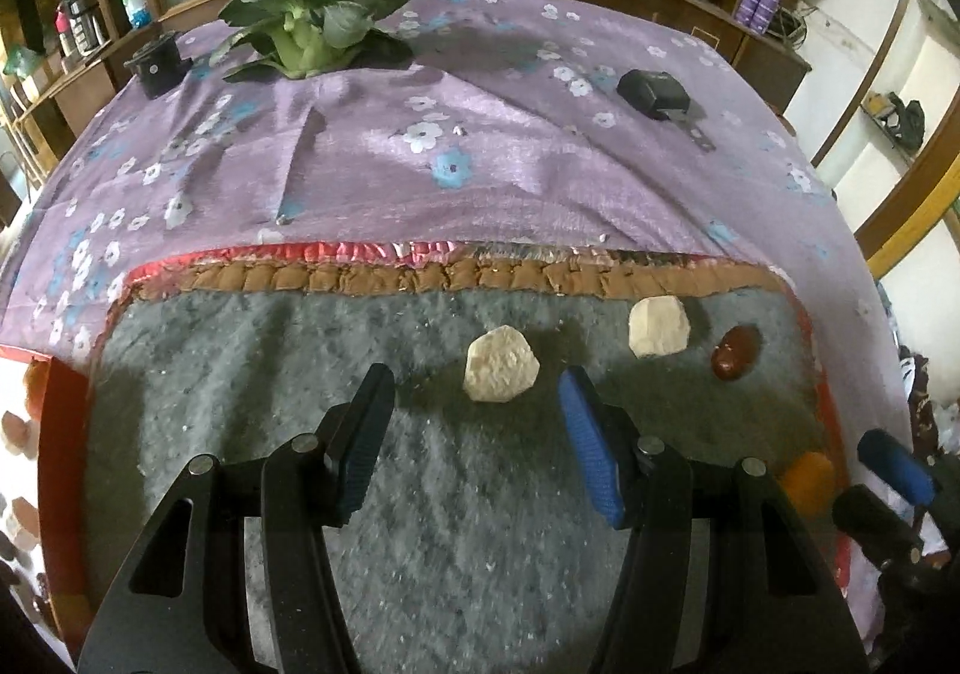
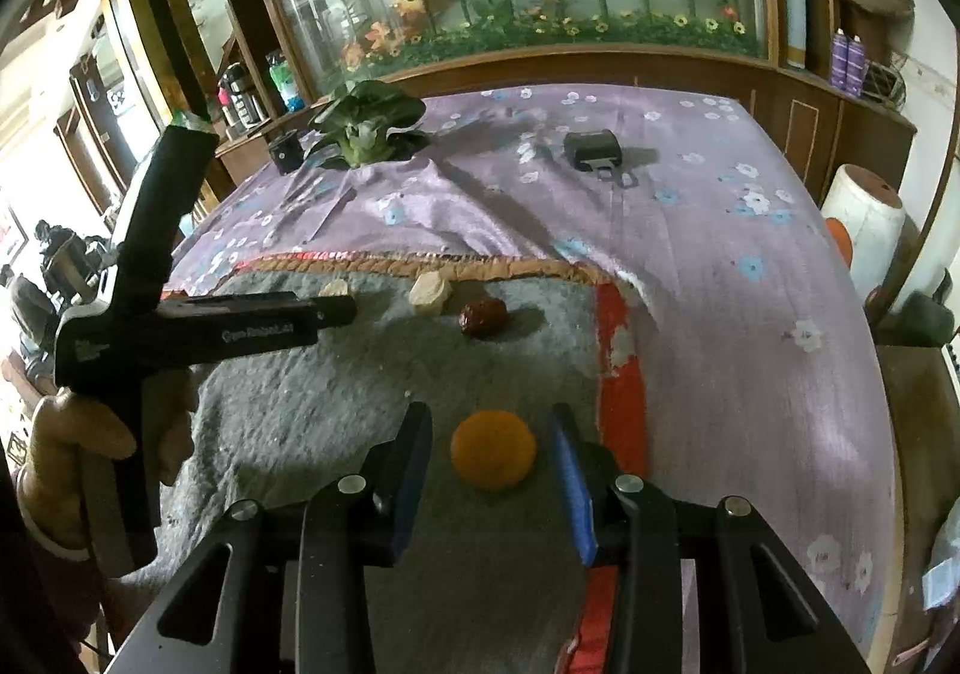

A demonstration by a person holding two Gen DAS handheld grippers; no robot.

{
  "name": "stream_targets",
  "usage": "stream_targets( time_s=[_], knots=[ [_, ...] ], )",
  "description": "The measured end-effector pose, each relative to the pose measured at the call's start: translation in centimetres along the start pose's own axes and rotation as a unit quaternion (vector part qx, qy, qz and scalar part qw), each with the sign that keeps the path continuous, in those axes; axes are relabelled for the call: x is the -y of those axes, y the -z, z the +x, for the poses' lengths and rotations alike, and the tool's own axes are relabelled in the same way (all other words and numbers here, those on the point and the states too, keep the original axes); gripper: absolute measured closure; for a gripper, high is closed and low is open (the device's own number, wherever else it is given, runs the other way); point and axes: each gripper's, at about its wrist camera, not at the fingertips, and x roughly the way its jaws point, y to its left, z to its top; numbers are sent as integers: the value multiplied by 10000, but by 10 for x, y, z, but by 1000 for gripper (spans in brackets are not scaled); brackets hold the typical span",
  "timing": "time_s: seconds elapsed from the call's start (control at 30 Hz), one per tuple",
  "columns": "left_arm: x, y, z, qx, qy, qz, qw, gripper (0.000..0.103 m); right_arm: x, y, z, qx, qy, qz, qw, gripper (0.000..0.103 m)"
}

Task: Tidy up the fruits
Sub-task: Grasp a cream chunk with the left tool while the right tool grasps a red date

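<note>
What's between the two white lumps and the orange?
Just bare grey felt; the white lumps sit far back, the orange near, in the right wrist view.

Orange (image 2: 492,449) lies on the grey mat (image 2: 336,374); at its 12 o'clock a dark red date (image 2: 482,316), two pale lumps (image 2: 429,292) at 11.

A table under a purple floral cloth (image 1: 510,176) carries a grey mat (image 1: 420,494), greens (image 1: 312,14) and 2 black objects (image 1: 654,92).
</note>
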Motion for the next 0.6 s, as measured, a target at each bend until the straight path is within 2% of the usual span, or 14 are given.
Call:
stream_targets(
  time_s=[0.27, 0.57, 0.6],
  knots=[
    [5, 2, 6, 25, -140, 124, 9998, 46, -2, -29, 28, 40, -8, -365, 9993, 64],
    [7, 1, 7, 31, -226, 152, 9996, 46, -7, -45, 82, -369, -131, -1066, 9935, 64],
    [9, 1, 7, 42, -254, 183, 9995, 46, -8, -45, 85, -392, -147, -1124, 9928, 71]
  ],
)
